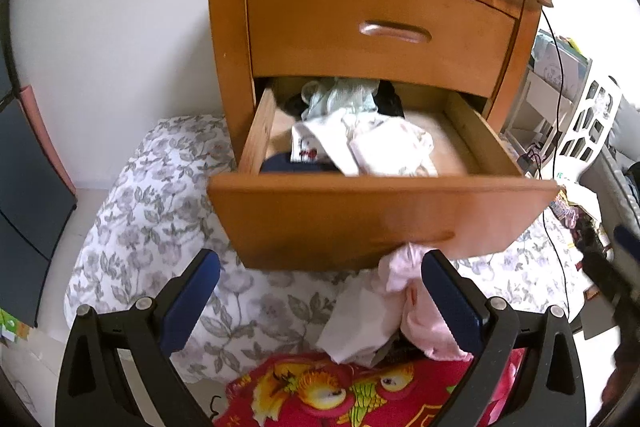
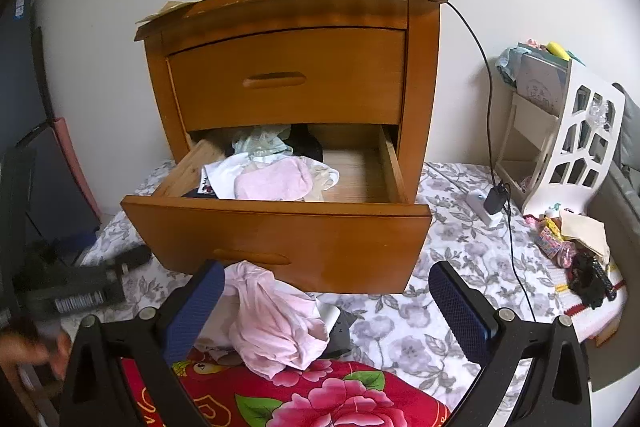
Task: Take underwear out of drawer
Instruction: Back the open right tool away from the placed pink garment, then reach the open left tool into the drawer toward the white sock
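Nearest, both grippers stand wide open and grip nothing: the left gripper (image 1: pixel 320 279) and the right gripper (image 2: pixel 326 291), over a red floral blanket (image 2: pixel 320 395). Just beyond, pink underwear (image 2: pixel 276 323) lies crumpled on the grey-flowered bedspread (image 2: pixel 432 331), outside and below the drawer front. The lower drawer (image 2: pixel 280 239) is pulled out; inside it are more underwear: a pink piece (image 2: pixel 272 181), white ones (image 1: pixel 384 147), pale green and black at the back. The upper drawer (image 2: pixel 288 79) is closed.
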`<state>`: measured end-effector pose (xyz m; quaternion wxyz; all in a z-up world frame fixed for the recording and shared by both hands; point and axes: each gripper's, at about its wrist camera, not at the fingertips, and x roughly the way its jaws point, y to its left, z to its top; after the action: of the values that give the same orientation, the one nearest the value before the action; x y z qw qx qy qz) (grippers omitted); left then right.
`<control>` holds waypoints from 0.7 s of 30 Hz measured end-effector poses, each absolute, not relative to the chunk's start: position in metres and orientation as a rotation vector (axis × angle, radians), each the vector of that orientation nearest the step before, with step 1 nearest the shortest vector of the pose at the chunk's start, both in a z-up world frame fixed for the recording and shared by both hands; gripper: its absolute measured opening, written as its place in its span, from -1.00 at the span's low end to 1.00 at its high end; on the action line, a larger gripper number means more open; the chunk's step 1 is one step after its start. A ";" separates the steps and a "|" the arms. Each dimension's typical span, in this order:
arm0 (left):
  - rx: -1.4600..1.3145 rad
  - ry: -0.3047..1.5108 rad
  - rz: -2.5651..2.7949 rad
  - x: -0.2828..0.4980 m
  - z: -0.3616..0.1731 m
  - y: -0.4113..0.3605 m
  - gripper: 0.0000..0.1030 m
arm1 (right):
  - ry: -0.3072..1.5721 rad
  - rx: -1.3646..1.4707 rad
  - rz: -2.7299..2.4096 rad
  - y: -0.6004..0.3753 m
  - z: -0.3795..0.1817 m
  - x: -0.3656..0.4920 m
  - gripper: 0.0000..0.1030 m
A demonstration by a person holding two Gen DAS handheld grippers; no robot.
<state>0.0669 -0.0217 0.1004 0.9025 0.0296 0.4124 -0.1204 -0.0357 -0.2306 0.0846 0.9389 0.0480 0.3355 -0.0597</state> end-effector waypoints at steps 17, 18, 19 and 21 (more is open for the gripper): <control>-0.105 1.134 -0.196 0.198 0.109 -0.028 0.95 | 0.717 0.181 -0.141 -0.248 0.067 -0.025 1.00; -0.099 1.138 -0.181 0.203 0.108 -0.030 0.95 | 0.722 0.183 -0.141 -0.248 0.066 -0.024 1.00; -0.094 1.141 -0.173 0.207 0.107 -0.031 0.95 | 0.728 0.187 -0.139 -0.250 0.064 -0.023 1.00; -0.076 1.154 -0.158 0.217 0.104 -0.036 0.95 | 0.739 0.196 -0.138 -0.252 0.059 -0.020 1.00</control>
<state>0.2167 -0.0361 0.1043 0.8344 -0.0359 0.5448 -0.0748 -0.0200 -0.2518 0.0587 0.9255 0.0956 0.3602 -0.0671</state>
